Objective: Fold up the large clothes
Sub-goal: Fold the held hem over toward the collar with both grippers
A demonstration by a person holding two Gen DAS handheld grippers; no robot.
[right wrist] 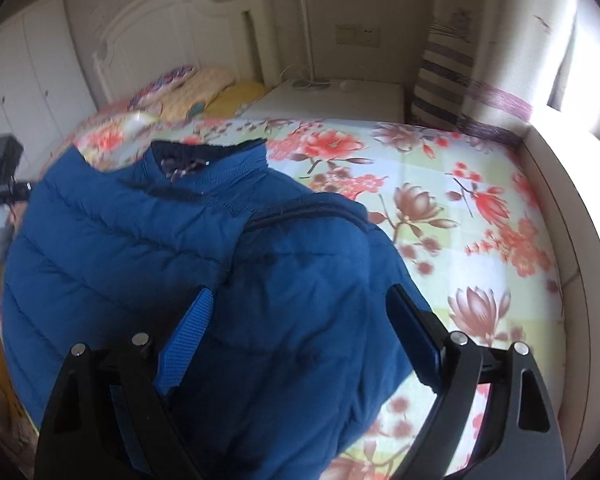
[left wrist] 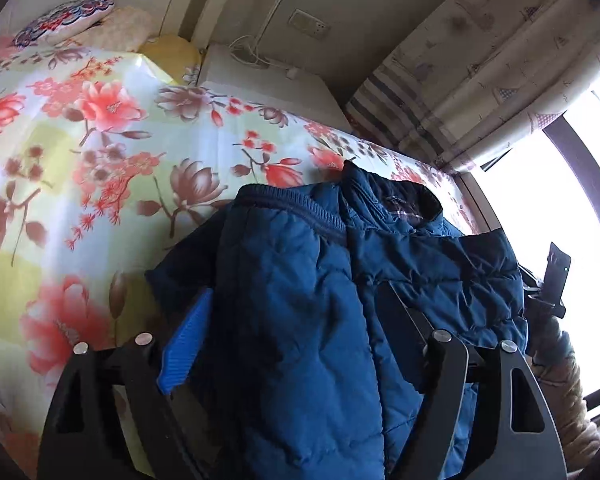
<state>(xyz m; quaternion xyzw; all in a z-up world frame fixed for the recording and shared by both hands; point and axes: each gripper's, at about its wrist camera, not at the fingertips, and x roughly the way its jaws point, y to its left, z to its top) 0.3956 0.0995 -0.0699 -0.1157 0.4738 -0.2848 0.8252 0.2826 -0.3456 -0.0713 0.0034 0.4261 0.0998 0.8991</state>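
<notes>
Blue padded jacket (left wrist: 300,300) is lying folded on the flowered bedsheet (left wrist: 120,140), bulging up between both grippers; the left gripper (left wrist: 296,320) and right gripper (right wrist: 304,320) are both standing with jaws apart around its fabric, not pinching it; pillows (right wrist: 204,84) are resting by the white headboard (right wrist: 172,28).
</notes>
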